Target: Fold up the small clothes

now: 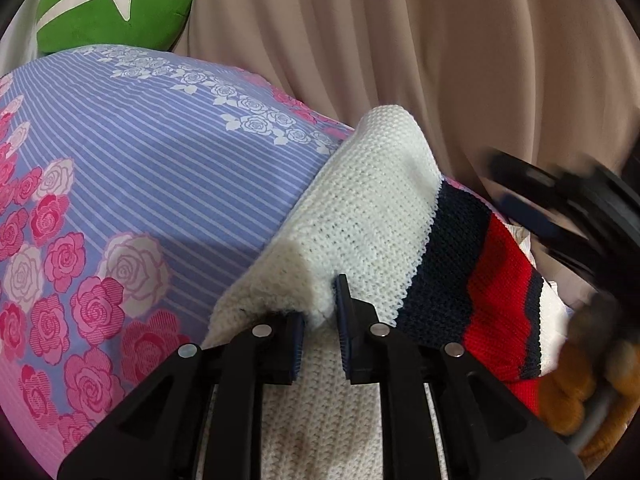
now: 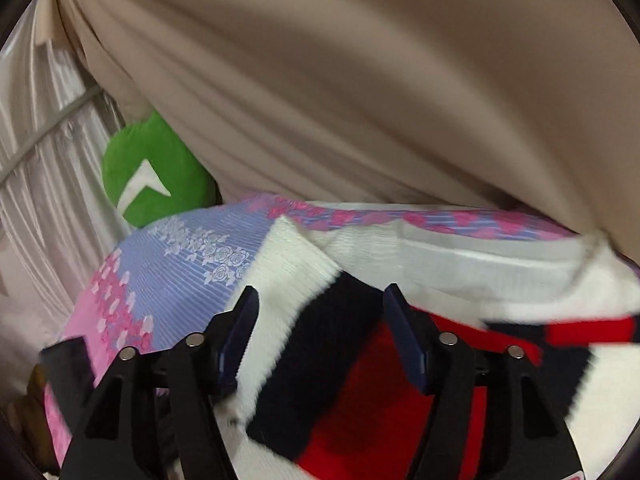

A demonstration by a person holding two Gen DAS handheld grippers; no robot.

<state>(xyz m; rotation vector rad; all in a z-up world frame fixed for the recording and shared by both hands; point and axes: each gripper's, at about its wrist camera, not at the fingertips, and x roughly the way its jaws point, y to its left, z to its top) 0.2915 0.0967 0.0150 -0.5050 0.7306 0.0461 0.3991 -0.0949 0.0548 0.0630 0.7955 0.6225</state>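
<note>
A small knit sweater [image 1: 368, 216], white with navy and red stripes, lies on a floral bedsheet [image 1: 140, 168]. My left gripper [image 1: 320, 312] is shut on a bunched white fold of the sweater at its near edge. The right gripper shows blurred at the right edge of the left wrist view [image 1: 560, 208]. In the right wrist view the right gripper [image 2: 320, 312] is open, its jaws wide apart over the navy and red stripes of the sweater [image 2: 348, 380]. The sweater's white body [image 2: 460, 264] stretches to the right.
The bedsheet [image 2: 180, 272] is blue striped with pink roses. A green cushion [image 1: 112, 4] sits at the far left, also in the right wrist view [image 2: 152, 176]. A beige curtain [image 1: 440, 60] hangs behind the bed. An orange-brown plush thing [image 1: 580, 392] lies at the right.
</note>
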